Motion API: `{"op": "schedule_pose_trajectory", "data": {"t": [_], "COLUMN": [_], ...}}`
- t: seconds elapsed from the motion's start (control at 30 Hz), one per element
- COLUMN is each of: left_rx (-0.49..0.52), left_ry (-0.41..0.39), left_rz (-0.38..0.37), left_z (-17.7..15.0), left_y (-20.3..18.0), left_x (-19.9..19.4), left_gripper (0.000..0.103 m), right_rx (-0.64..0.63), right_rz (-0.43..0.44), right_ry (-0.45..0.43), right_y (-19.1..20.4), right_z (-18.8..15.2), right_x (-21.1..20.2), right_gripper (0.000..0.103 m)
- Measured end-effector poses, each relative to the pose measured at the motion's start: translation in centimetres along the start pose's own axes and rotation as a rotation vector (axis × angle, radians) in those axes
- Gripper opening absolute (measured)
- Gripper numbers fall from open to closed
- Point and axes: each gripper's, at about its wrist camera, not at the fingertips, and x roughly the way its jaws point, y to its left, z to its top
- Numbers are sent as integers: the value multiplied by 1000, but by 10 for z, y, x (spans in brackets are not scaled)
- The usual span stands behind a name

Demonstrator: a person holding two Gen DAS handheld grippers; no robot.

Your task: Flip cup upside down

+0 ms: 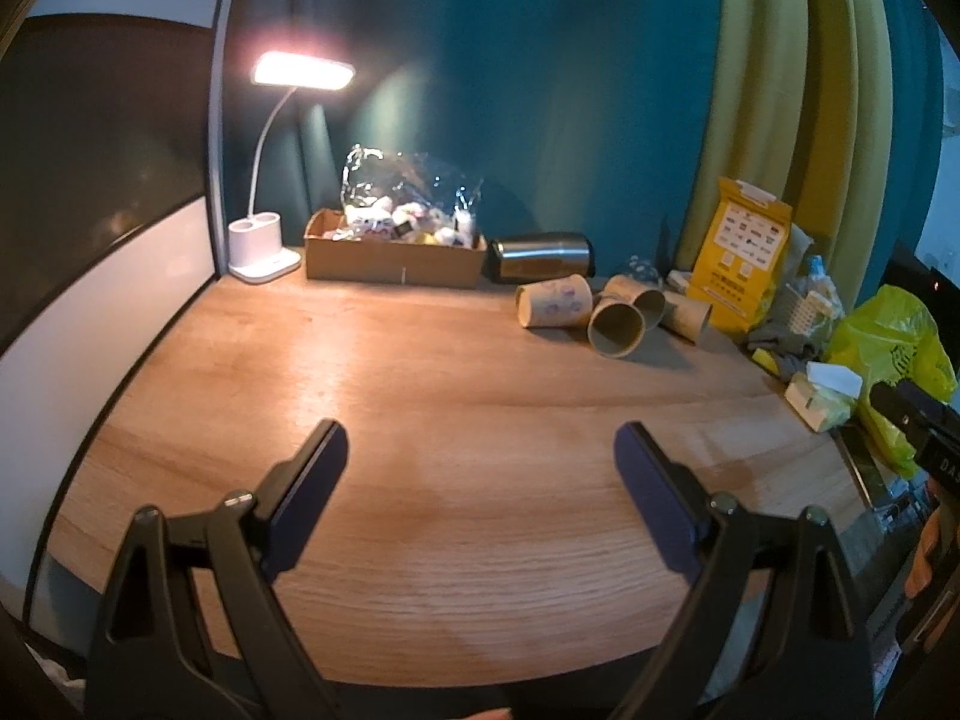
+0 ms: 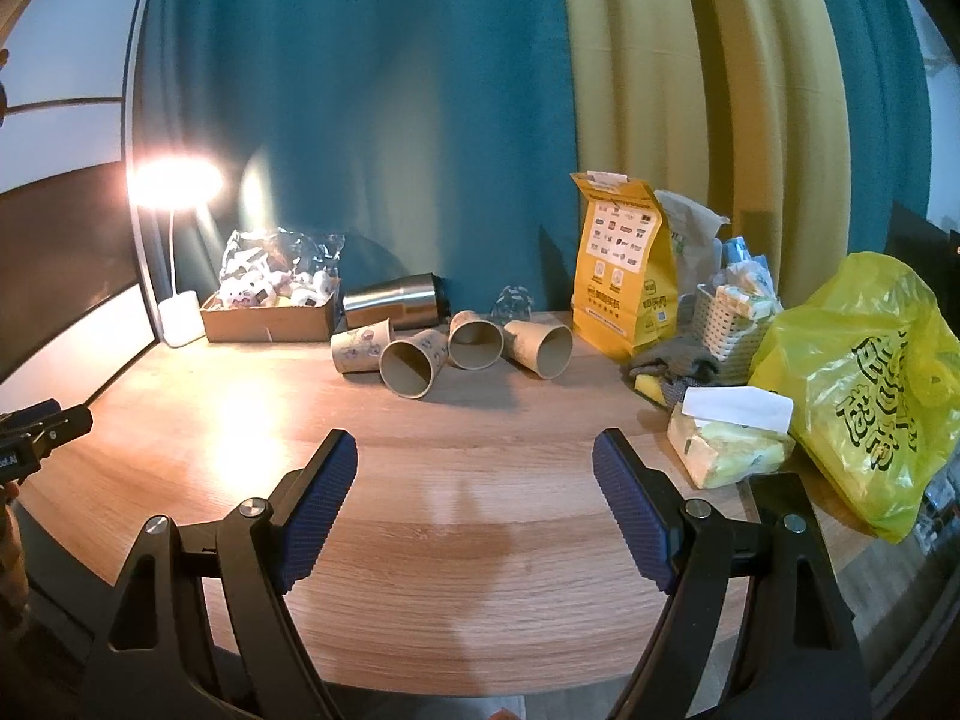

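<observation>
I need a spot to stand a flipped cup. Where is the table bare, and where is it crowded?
Bare wood runs from the paper cups forward to both open grippers, and left toward the lamp base. Crowded: the back edge with the cardboard box and steel tumbler, and the right side around the yellow plastic bag.

A: The worktop (image 2: 480, 516) looks like wood, grained with a soft sheen. The cups (image 2: 408, 367) are matt paper.

B: The flask (image 2: 393, 300) is brushed metal, the yellow bag (image 2: 864, 378) glossy plastic, and the claw pads (image 2: 315, 516) ribbed blue.
</observation>
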Motion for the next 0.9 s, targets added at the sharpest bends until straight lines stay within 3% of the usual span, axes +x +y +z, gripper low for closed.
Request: {"op": "schedule_pose_trajectory", "data": {"t": [0.9], "left_rx": [15], "left_ry": [-5], "left_rz": [-8], "left_z": [1], "left_y": [-7], "left_x": [-7], "left_gripper": [92], "right_rx": [-4], "right_rz": [10], "right_ry": [-35], "right_y": [8], "right_z": [4], "right_x": [-20], "right_gripper": [84]}}
